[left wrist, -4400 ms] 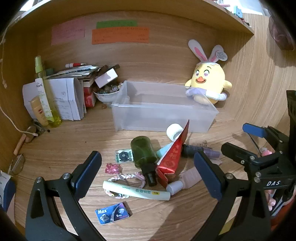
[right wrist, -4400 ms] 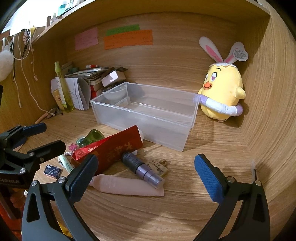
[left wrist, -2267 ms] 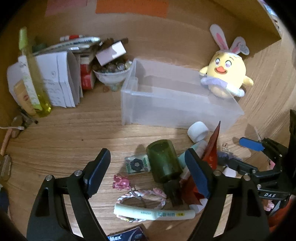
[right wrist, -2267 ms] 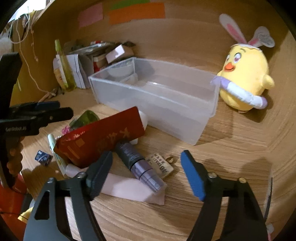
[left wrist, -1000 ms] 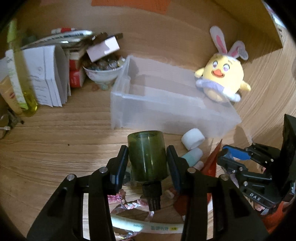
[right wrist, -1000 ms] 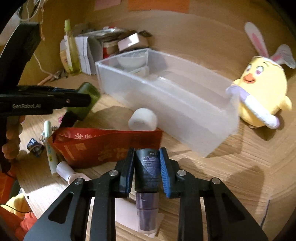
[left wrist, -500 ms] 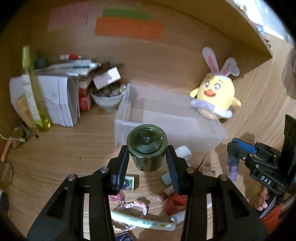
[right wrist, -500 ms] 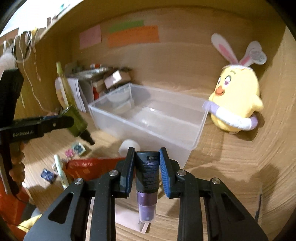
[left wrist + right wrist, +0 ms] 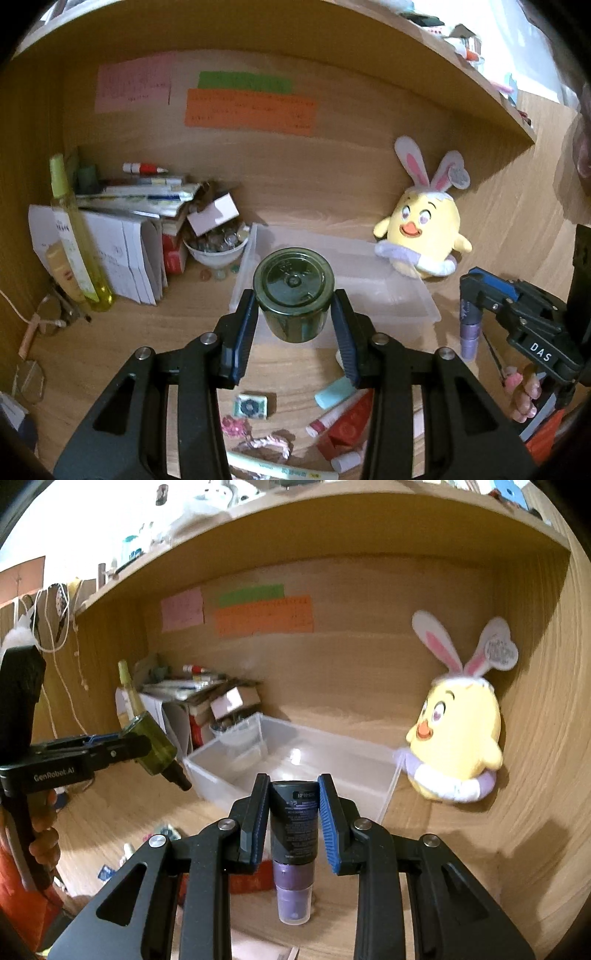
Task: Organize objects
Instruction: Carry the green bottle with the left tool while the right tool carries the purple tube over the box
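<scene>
**Both grippers loaded above the desk**

We clamp the green bottle point(image 9: 293, 297) in our left gripper point(image 9: 293, 325), base outward, before the clear bin point(image 9: 406, 295). Our right gripper point(image 9: 293, 819) pinches the dark tube point(image 9: 294, 823), purple cap hanging down.

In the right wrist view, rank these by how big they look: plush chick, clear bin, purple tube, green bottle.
1. Clear bin
2. Plush chick
3. Purple tube in the right gripper, though it looks enlarged by nearness
4. Green bottle in the left gripper
</scene>
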`<control>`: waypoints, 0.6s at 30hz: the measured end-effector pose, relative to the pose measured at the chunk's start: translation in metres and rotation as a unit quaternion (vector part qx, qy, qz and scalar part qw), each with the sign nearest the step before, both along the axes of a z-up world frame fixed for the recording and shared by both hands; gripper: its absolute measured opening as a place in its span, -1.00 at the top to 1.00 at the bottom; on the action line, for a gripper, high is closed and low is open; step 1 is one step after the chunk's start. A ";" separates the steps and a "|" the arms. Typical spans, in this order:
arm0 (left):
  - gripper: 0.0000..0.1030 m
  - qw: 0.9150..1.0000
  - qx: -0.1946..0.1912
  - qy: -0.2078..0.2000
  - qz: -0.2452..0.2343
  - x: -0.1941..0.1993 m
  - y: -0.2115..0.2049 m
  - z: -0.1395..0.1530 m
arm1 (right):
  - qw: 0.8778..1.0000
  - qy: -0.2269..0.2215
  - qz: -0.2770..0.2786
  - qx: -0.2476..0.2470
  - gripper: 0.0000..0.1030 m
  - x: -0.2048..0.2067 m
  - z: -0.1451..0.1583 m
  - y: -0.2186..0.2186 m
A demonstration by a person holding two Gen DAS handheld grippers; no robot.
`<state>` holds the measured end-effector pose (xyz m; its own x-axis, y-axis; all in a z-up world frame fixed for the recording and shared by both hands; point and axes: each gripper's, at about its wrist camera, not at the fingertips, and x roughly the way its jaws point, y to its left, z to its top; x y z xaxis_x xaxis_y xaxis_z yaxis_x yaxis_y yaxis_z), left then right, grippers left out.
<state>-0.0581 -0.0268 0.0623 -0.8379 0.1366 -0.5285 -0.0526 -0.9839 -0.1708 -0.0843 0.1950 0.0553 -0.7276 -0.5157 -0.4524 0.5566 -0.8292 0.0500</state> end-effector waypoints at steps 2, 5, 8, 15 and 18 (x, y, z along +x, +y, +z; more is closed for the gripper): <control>0.21 1.000 0.002 0.004 0.001 -0.004 -0.003 0.004 | 1.000 0.005 0.000 -0.003 0.54 -0.003 0.005 -0.001; 0.21 1.000 0.002 0.009 0.003 -0.010 -0.006 0.010 | 1.000 0.015 -0.002 -0.007 0.54 -0.008 0.014 -0.004; 0.21 1.000 -0.005 0.014 0.002 -0.017 -0.005 0.016 | 1.000 0.025 -0.007 -0.009 0.54 -0.015 0.022 -0.008; 0.21 1.000 -0.017 0.026 -0.002 -0.033 -0.003 0.025 | 0.999 0.038 -0.015 -0.008 0.54 -0.031 0.034 -0.014; 0.21 1.000 -0.015 0.024 -0.005 -0.042 -0.004 0.024 | 0.999 0.043 -0.021 0.001 0.54 -0.038 0.035 -0.019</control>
<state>-0.1003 -0.0307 0.0861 -0.8611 0.1308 -0.4913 -0.0706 -0.9877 -0.1392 -0.1227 0.1758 0.0905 -0.7845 -0.4835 -0.3883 0.5239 -0.8518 0.0022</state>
